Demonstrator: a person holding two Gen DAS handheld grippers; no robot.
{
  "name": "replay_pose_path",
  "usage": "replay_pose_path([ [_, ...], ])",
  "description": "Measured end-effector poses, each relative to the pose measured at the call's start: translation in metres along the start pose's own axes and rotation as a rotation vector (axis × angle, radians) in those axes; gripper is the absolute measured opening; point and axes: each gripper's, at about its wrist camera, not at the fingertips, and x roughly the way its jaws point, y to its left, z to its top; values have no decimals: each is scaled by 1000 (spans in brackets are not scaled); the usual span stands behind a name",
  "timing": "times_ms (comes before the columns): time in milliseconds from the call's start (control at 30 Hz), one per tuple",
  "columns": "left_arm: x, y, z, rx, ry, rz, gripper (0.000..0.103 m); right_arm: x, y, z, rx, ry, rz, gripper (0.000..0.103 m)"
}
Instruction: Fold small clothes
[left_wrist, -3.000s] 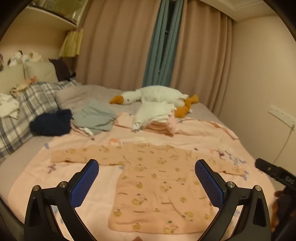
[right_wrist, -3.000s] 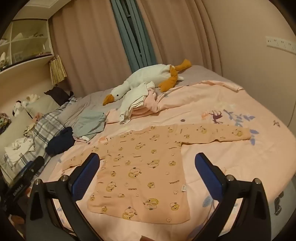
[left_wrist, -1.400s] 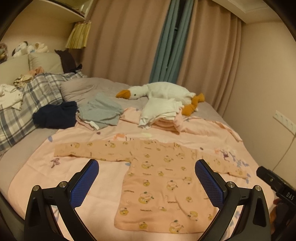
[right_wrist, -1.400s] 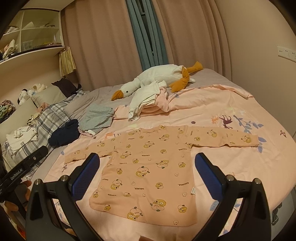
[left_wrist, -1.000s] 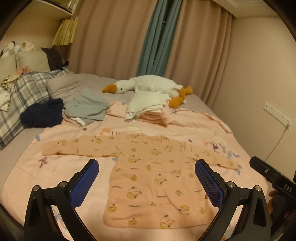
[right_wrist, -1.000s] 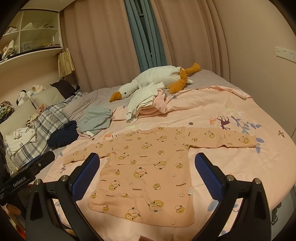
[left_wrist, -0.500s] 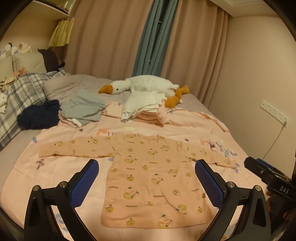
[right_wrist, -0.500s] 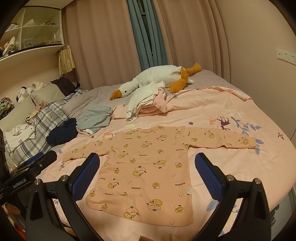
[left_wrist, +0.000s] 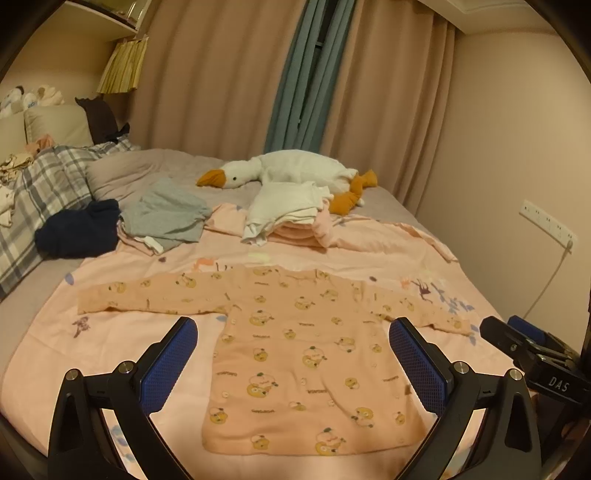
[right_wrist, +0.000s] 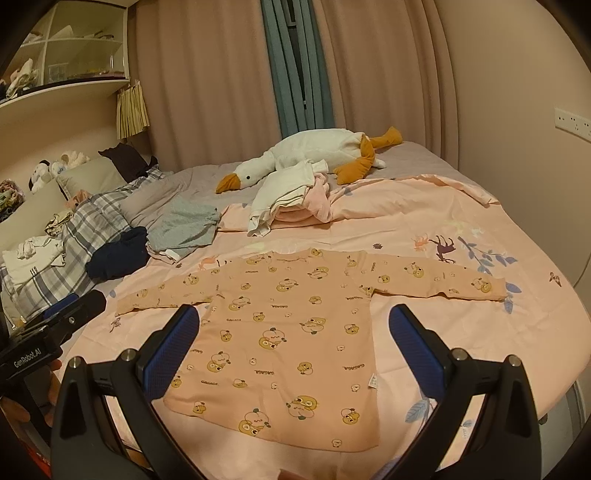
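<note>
We see the small peach shirt (left_wrist: 306, 354) printed with little cartoon animals lying flat and unfolded on the pink printed sheet (left_wrist: 44, 354), hem toward us, collar away, both long sleeves stretched straight out to the sides. It sits on the near part of the bed, and nothing rests on top of it.

Our left gripper (left_wrist: 293, 354) hangs above the shirt's lower half with its blue-padded fingers (left_wrist: 168, 363) spread wide apart, holding nothing and not touching the cloth. Our right gripper (right_wrist: 293, 345) hovers over the same garment from the other side, its fingers (right_wrist: 415, 349) likewise wide apart and empty. In the right wrist view the left gripper's black body shows at the left edge, and in the left wrist view the right one shows at the right edge.

Beyond the collar, a stack of folded clothes (left_wrist: 288, 218), white on top of pink, sits on the sheet. Just behind it lies a white plush goose (left_wrist: 288, 171) with an orange beak and feet. To the left of the stack are a grey garment (left_wrist: 166, 218) and a dark navy garment (left_wrist: 77, 232), side by side, next to a plaid pillow (left_wrist: 40, 192). Beige curtains (left_wrist: 221, 74) with a teal curtain (left_wrist: 303, 70) between them hang behind the bed, and a white shelf (right_wrist: 62, 48) is mounted high on the left.
</note>
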Motion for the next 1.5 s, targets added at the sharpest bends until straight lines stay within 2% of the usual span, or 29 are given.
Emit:
replay_pose_path([
  [1500, -4, 8, -7, 25, 13, 11, 103, -1, 4, -1, -16, -5, -43, 103],
])
